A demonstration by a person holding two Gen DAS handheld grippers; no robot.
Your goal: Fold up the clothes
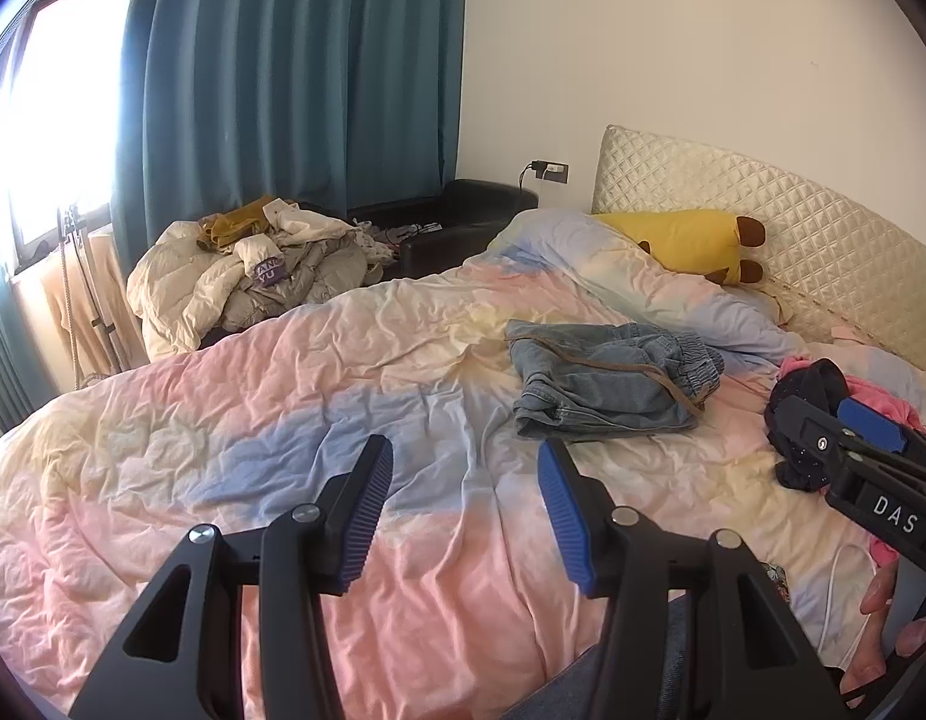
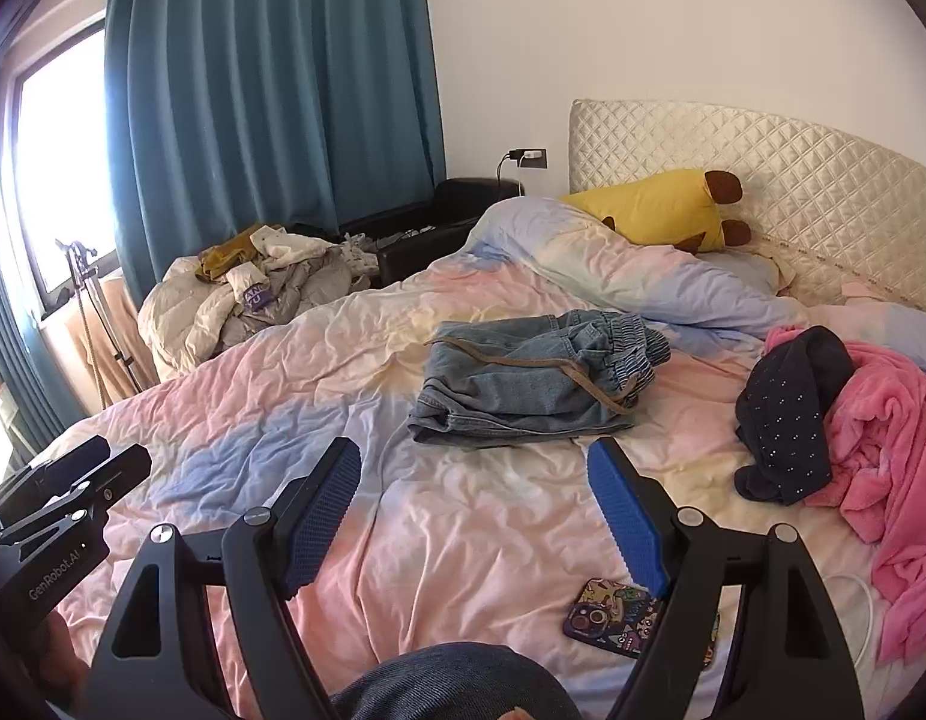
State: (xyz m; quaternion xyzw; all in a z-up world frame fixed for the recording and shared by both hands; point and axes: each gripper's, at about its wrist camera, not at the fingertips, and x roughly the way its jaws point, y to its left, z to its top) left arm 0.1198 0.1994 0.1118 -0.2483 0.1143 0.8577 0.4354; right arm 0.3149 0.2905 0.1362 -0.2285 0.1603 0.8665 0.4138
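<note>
Rumpled pastel duvet (image 2: 234, 420) beneath teal curtains (image 2: 270, 102).

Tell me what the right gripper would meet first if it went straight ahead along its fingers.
Probably the bare pastel duvet: the right gripper, open and empty, points down at the bedding just short of the folded jeans. Depth is unclear; a shallower line might reach the jeans' near edge instead.

A teal curtain (image 2: 270, 108) hangs at upper left. A quilted headboard (image 2: 763, 180) occupies the right, with a yellow plush toy (image 2: 655, 210) against it. A phone (image 2: 607, 612) in a patterned case lies at lower right on the pastel duvet (image 2: 252, 420).
</note>
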